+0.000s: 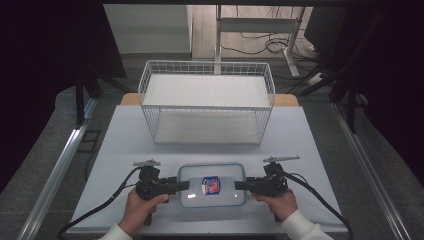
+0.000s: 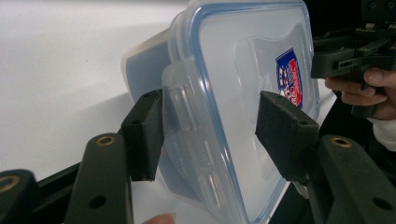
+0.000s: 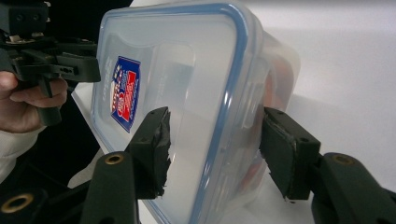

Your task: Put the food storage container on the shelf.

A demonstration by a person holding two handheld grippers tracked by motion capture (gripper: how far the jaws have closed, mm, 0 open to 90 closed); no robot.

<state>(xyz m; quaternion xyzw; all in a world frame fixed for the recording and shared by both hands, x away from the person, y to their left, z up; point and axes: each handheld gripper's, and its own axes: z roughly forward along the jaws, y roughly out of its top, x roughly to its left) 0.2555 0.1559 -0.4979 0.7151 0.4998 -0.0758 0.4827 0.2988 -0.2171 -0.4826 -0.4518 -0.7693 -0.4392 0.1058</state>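
At the near edge of the bench [image 1: 300, 135], midway between the 2 hands, sits a clear box [image 1: 212, 185] with a blue-rimmed lid. Its long axis runs left to right across the bench, lid facing up, short ends toward the grippers. The left gripper [image 1: 182, 185] lies level and points right at the box's left end; the left hand [image 1: 141, 206] wraps its handle from below. The right gripper [image 1: 242, 185] mirrors it, level and pointing left at the right end, with the right hand [image 1: 278, 202] behind it. In the left gripper view [image 2: 210, 126] the jaws straddle that end, 1 pad against the lid's side latch and underside, the other over the lid top; whether that upper pad presses I cannot tell. In the right gripper view [image 3: 215, 149] the jaws likewise straddle the end, 1 pad on the lid, 1 beside the wall; contact there is unclear too. A blue and red label [image 1: 211, 184] sits at the lid's middle; its writing is too small to read. Behind stands a white wire basket [image 1: 207, 102], well apart from the box.
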